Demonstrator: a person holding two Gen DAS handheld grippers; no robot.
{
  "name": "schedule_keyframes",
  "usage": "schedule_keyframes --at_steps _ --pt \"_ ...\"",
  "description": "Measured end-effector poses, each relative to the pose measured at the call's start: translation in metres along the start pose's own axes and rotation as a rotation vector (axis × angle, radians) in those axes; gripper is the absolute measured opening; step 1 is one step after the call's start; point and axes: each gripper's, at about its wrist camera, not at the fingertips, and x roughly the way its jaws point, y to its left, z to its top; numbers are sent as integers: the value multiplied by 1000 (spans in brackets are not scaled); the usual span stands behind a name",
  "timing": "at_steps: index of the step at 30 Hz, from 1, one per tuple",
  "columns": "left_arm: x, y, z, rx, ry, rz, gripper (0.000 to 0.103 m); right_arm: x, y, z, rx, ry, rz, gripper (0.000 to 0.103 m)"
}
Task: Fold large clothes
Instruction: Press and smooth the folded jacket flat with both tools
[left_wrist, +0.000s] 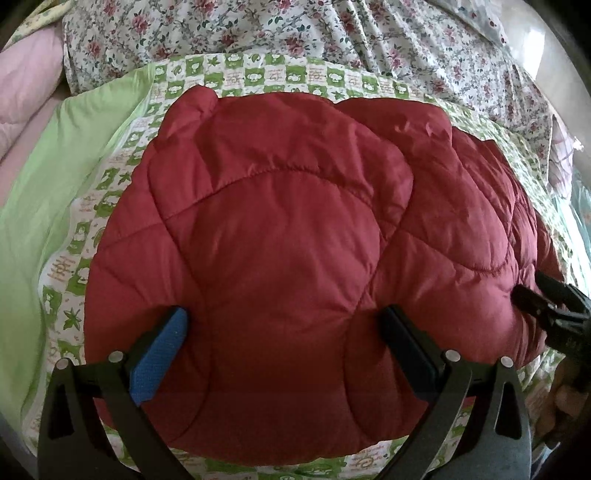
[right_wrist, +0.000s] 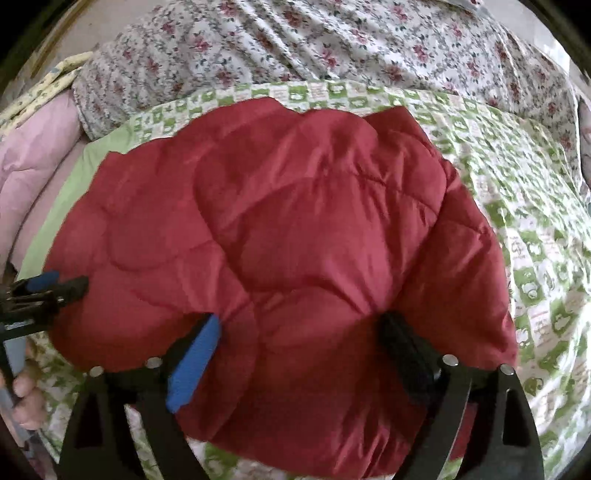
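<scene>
Red quilted jacket (left_wrist: 280, 229) hides both hand-held grippers' fingertips, contact unclear.

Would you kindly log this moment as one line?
red quilted jacket: folded on green-patterned sheet | left gripper: open | right gripper: open, over jacket

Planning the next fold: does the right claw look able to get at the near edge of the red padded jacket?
Probably yes. The right claw stands open right over the red padded jacket, nothing in between.

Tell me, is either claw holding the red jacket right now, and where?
Neither: the left claw and right claw stand open over the red jacket's near edge.
</scene>
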Motion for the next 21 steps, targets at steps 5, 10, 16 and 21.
schedule_keyframes --at_steps 5,10,16,21 --pt "-14 0 -4 -20 -5 -7 103 -2 -3 2 -2 -4 -4 91" --pt "-25 -3 -15 -9 -7 -22 103 0 0 0 1 -3 -7 91" --pt "-11 -3 -14 -3 0 -12 103 -13 3 -5 16 -21 -2 91" --pt "-14 -4 -15 -11 -1 -12 103 -32 8 -13 13 -33 30 91"
